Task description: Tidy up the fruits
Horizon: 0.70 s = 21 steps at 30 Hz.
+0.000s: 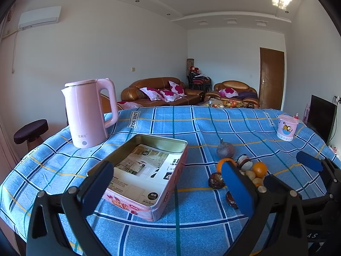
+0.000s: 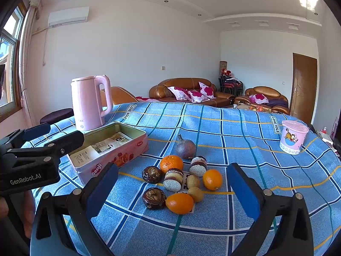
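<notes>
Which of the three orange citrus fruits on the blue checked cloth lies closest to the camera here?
The smooth orange fruit at the front of the pile, beside a dark brown chocolate-glazed pastry. The other two lie farther back: one to its right, the dimpled one behind.

Both views sit low over the blue checked tablecloth [image 1: 202, 128], each looking forward along its own fingers toward the far sofa [image 1: 162, 91] wall. The left wrist view hangs close above the open tin [image 1: 149, 170], with the fruit pile [image 1: 240, 170] off to its right and the right gripper [image 1: 292, 172] poking in at the edge. The right wrist view faces the fruit pile [image 2: 181, 181] head-on, with the tin [image 2: 110, 149] and left gripper [image 2: 53, 136] on its left. Both share the pink kettle [image 2: 89, 102], tin, fruit and pink tub [image 2: 294, 136].
</notes>
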Motion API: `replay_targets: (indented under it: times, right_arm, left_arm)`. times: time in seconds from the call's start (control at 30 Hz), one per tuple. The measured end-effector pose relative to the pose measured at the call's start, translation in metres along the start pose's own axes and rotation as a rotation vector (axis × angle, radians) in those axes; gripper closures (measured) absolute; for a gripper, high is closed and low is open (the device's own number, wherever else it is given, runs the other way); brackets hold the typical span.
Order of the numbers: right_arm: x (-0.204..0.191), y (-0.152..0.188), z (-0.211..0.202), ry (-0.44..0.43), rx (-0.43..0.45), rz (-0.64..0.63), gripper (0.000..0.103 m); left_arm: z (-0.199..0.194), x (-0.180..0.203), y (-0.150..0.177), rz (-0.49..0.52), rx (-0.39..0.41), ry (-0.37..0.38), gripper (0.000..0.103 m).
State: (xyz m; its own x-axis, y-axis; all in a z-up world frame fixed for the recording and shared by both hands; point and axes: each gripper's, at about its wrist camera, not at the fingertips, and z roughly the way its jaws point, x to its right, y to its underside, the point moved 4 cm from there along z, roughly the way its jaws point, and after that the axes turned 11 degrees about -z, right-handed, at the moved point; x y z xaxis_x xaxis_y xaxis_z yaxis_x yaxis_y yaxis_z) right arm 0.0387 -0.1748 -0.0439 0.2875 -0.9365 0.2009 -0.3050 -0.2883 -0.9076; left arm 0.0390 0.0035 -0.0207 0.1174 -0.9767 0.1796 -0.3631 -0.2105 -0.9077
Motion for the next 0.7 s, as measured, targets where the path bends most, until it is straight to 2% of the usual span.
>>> replay_targets:
  times: [0.7]
  right_arm:
    - [-0.006,0.0034,0.0023,-0.01,-0.014,-0.009,0.001]
  left_arm:
    - [0.0003,0.0002,0.001,0.002,0.0,-0.003,0.0]
